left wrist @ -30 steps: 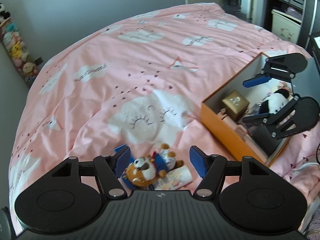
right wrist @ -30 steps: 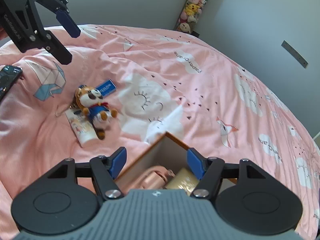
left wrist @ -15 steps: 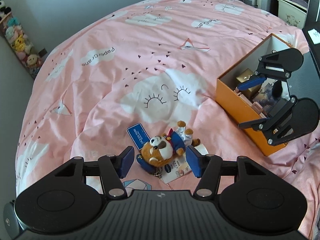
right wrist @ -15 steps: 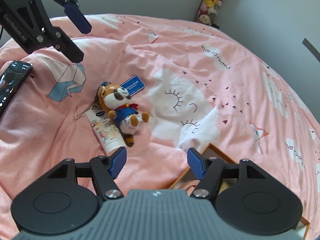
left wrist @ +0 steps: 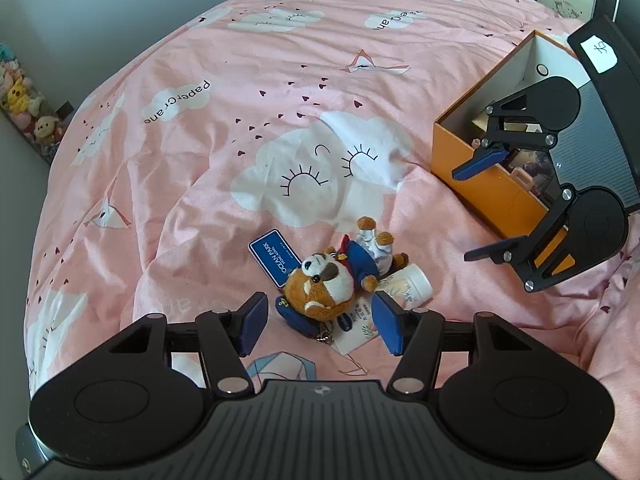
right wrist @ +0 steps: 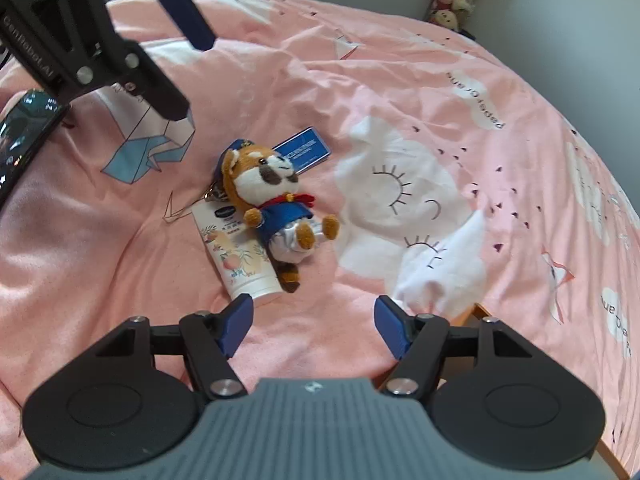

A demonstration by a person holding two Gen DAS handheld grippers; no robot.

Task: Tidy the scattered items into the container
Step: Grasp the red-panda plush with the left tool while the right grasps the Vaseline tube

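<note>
A brown plush toy [left wrist: 326, 280] in a blue outfit lies on the pink bedspread, partly on top of a white lotion tube [left wrist: 404, 284] and beside a blue card [left wrist: 274, 258]. My left gripper [left wrist: 320, 320] is open just above the toy's head, with its blue pads on either side and not touching it. The orange box [left wrist: 480, 184] stands to the right with several items inside. My right gripper [left wrist: 466, 216] hovers in front of it, open and empty. The right wrist view shows the toy [right wrist: 272, 192], tube [right wrist: 244, 256], card [right wrist: 304, 152] and right gripper [right wrist: 314, 320].
A phone [right wrist: 20, 136] lies on the bedding at the left. The left gripper [right wrist: 192, 76] hangs over the upper left of that view. A box corner [right wrist: 476, 312] peeks in by the right finger. Small plush toys [left wrist: 24, 104] line the wall, and shelves stand beyond the bed.
My left gripper narrowed its jaws a little and sank closer to the plush toy. My right gripper swung away from over the box towards the toy, and the box slid almost out of its view.
</note>
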